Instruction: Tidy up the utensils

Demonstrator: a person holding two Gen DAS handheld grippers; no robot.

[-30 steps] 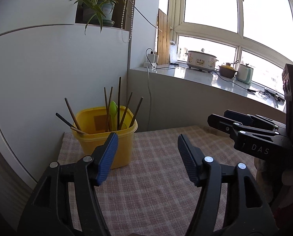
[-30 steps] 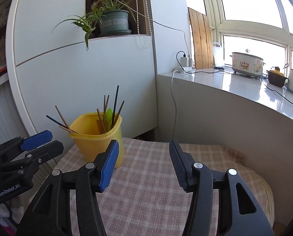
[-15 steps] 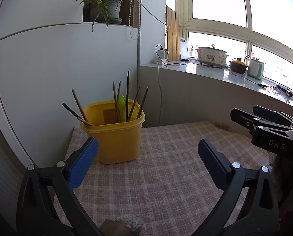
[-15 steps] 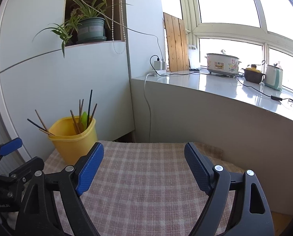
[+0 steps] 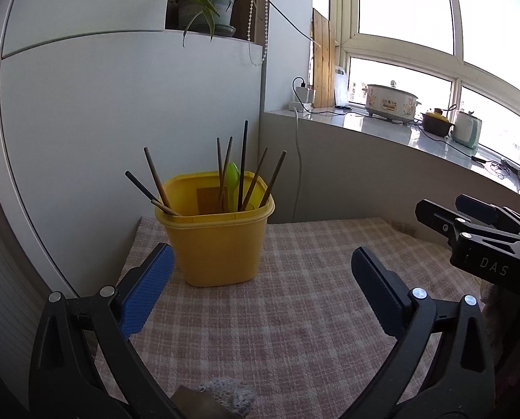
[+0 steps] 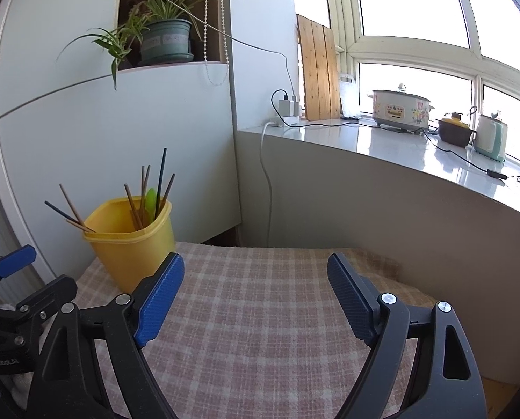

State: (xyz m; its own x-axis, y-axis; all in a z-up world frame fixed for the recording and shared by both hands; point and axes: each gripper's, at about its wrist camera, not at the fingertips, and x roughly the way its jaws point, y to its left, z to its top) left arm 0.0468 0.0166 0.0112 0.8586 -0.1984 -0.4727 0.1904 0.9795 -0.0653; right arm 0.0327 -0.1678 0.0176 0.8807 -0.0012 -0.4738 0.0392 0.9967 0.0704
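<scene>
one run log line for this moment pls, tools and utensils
left tool: open, empty | right tool: open, empty | chopsticks and green plastic spoon: upright in yellow plastic tub | checked tablecloth: bare between tools

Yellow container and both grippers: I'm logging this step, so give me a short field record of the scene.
container: yellow container, upright on the checked cloth
contents: chopsticks and a green spoon, standing inside
left gripper: open, nothing between its jaws
right gripper: open, nothing between its jaws
cloth beside container: no loose utensils in view

"DAS" on right hand-held gripper [image 5: 483,241].
</scene>
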